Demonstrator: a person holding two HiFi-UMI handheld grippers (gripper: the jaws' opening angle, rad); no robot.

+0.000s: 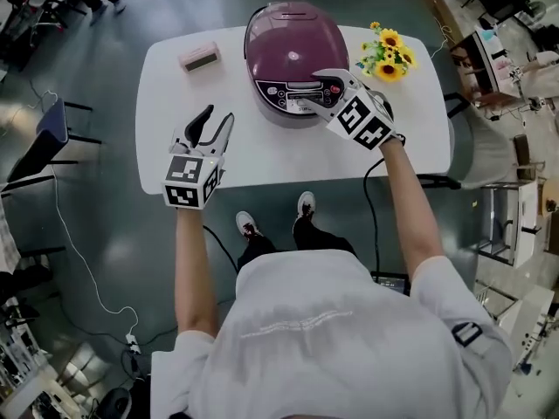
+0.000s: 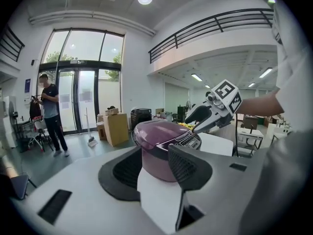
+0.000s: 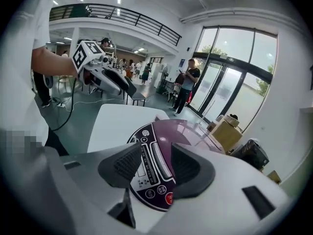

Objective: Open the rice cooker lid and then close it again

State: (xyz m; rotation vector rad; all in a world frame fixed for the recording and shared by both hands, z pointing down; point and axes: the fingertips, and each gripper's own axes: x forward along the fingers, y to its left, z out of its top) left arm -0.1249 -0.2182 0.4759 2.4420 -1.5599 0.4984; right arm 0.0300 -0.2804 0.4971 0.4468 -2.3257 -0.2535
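Two grippers seen over table. Left gripper held above table's near-left part, jaws moderately apart, nothing clasped, well clear of cooker. Cooker set mid-table toward far edge, lid shut. Right gripper held at cooker's front panel, jaws moderately apart, nothing gripped; contact not discernible. Sunflowers placed right of cooker.

We are losing the near front of the rice cooker behind the right gripper, and are finding print on the control panel too small to read.
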